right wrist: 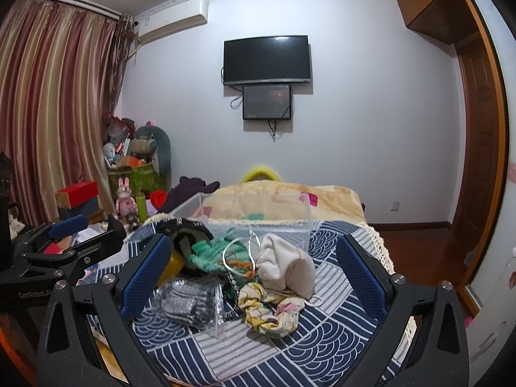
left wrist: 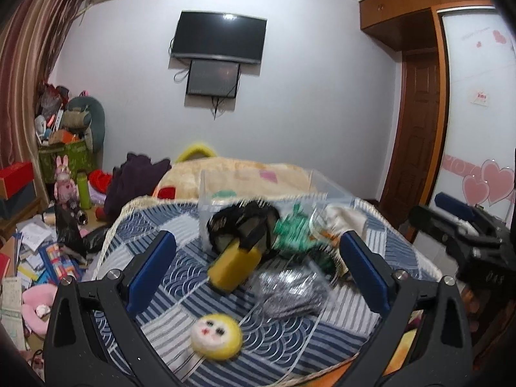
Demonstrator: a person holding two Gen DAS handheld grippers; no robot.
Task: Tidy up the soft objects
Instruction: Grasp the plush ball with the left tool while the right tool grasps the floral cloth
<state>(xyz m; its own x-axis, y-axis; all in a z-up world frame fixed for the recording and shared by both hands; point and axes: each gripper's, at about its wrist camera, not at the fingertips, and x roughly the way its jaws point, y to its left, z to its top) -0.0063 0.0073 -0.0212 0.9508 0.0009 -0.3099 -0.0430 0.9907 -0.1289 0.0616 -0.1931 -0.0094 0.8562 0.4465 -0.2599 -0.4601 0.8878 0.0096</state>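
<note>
A heap of soft things lies on the blue patterned cloth (right wrist: 322, 348): a white cloth pouch (right wrist: 285, 267), a floral scrunchie (right wrist: 271, 309), a green knit piece (right wrist: 213, 251), a grey sparkly fabric in clear wrap (right wrist: 190, 303), a black mesh item (left wrist: 242, 225) and a yellow sponge-like block (left wrist: 233, 266). A round yellow plush face (left wrist: 216, 332) lies nearest the left gripper. A clear plastic box (right wrist: 258, 213) stands behind the heap. My left gripper (left wrist: 258, 271) is open and empty above the cloth. My right gripper (right wrist: 254, 280) is open and empty, its fingers either side of the heap.
A beige blanket (right wrist: 283, 196) lies behind the box. Cluttered boxes, toys and papers (left wrist: 42, 242) fill the floor at left by the curtain (right wrist: 48, 113). A wardrobe and wooden door (left wrist: 416, 122) stand at right. A TV (right wrist: 267, 59) hangs on the far wall.
</note>
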